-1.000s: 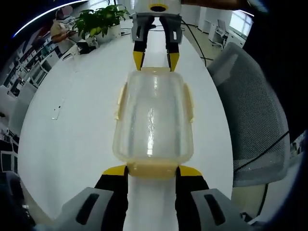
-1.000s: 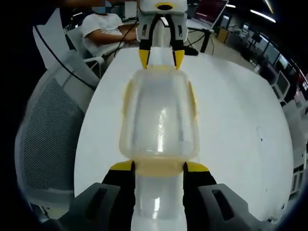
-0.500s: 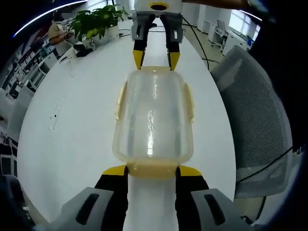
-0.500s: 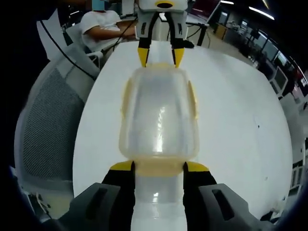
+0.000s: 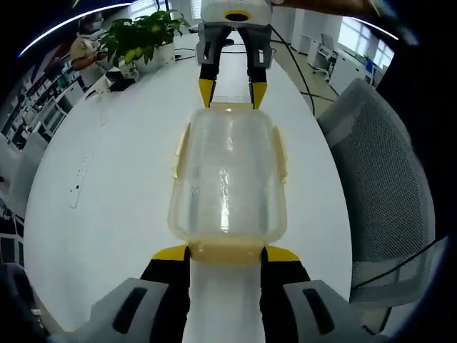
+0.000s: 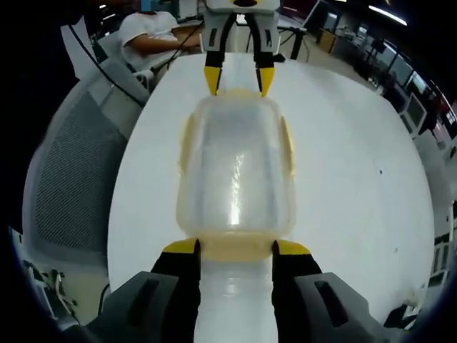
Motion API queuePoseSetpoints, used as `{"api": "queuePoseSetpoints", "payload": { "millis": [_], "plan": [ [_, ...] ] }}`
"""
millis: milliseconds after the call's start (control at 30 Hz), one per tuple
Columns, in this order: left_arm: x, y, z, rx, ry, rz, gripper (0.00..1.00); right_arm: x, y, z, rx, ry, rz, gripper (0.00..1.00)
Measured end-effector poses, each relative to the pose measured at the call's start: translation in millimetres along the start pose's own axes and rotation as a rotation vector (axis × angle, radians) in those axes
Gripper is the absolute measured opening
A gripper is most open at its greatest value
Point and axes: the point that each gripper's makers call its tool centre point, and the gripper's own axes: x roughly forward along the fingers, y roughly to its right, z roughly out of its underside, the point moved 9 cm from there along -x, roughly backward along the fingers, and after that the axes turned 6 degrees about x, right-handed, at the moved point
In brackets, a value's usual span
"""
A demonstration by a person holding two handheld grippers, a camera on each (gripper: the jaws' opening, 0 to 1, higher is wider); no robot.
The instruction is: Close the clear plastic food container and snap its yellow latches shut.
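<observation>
- Since a second ago the clear plastic food container (image 5: 228,175) sits the same between our two grippers; only the room behind it has slid, so our hands carried it a little while the grip kept its shape.
- In the left gripper view, from the left: a person sits far off at the table's edge beside a potted plant (image 5: 146,32), then bare white table (image 5: 107,179), with a small pale item (image 5: 74,196) lying flat on it, too small to name.
- In the middle, the container's near yellow latch (image 5: 227,251) lies between the yellow tips of our left gripper (image 5: 226,254), which is clamped on that end.
- Our right gripper (image 5: 231,91) comes in at the far end, its tips at the far latch.
- A grey mesh chair (image 5: 389,186) stands to the right.
- In the right gripper view, a mesh chair (image 6: 68,179) comes first, with a seated person in a white shirt behind it.
- Our right gripper (image 6: 235,249) is clenched on the near latch, and the lid (image 6: 235,171) lies on the box.
- The side latches (image 6: 286,146) lie along the walls; we cannot tell whether they are snapped.
- We read no brand, label or writing anywhere.
</observation>
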Motion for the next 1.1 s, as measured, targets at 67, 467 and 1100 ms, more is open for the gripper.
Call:
{"api": "queuePoseSetpoints", "payload": {
  "millis": [67, 467, 1100],
  "plan": [
    [0, -0.4, -3.4, 0.000, 0.002, -0.001, 0.32, -2, 1, 3.3, 0.000, -0.005, 0.002, 0.35],
    [7, -7.3, -23.2, 0.003, 0.020, -0.004, 0.32, -10, 8, 21.0, -0.003, -0.041, 0.005, 0.35],
    [26, -6.2, -39.2, -0.017, 0.037, 0.000, 0.32, -16, 11, 40.8, -0.016, -0.083, 0.003, 0.36]
  ]
}}
